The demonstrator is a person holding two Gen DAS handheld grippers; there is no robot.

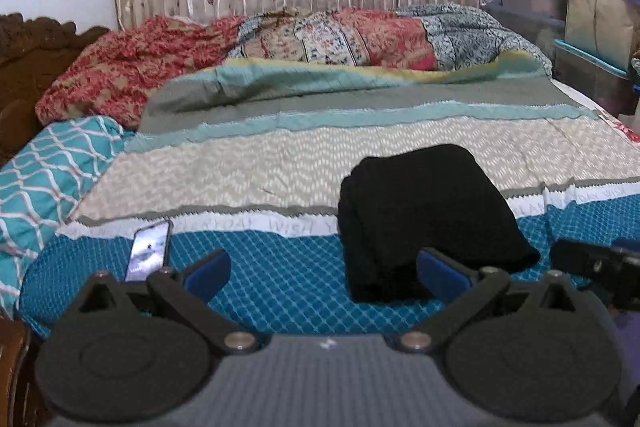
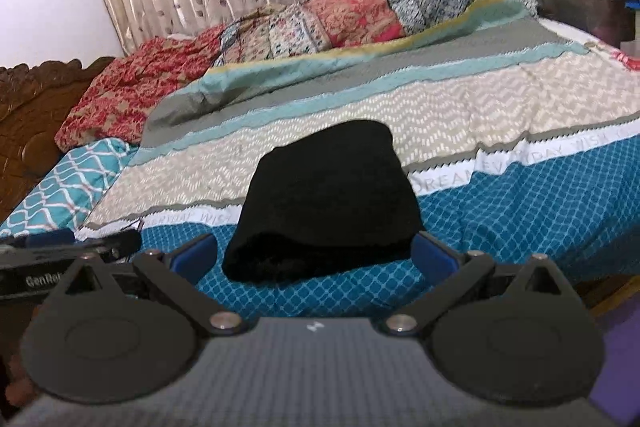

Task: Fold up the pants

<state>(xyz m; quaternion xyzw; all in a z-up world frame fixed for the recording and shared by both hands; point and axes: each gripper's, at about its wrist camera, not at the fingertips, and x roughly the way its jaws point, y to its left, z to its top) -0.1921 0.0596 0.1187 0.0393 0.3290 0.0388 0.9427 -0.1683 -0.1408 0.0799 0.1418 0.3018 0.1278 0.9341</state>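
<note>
The pants [image 1: 432,219] are black and folded into a thick, squarish bundle with stacked layers showing along the near and left edges. They lie on the bedspread [image 1: 280,155], straddling its white lettered band and blue diamond strip, near the bed's front edge. In the left wrist view they sit at 1 o'clock; in the right wrist view they lie dead ahead at 12 o'clock. The left gripper [image 1: 324,269] is spread wide and holds nothing, its right pad just at the bundle's near corner. The right gripper [image 2: 314,253] is likewise spread wide and empty, the bundle's near edge between its pads. A phone [image 1: 147,251] lies at 10 o'clock of the left gripper.
</note>
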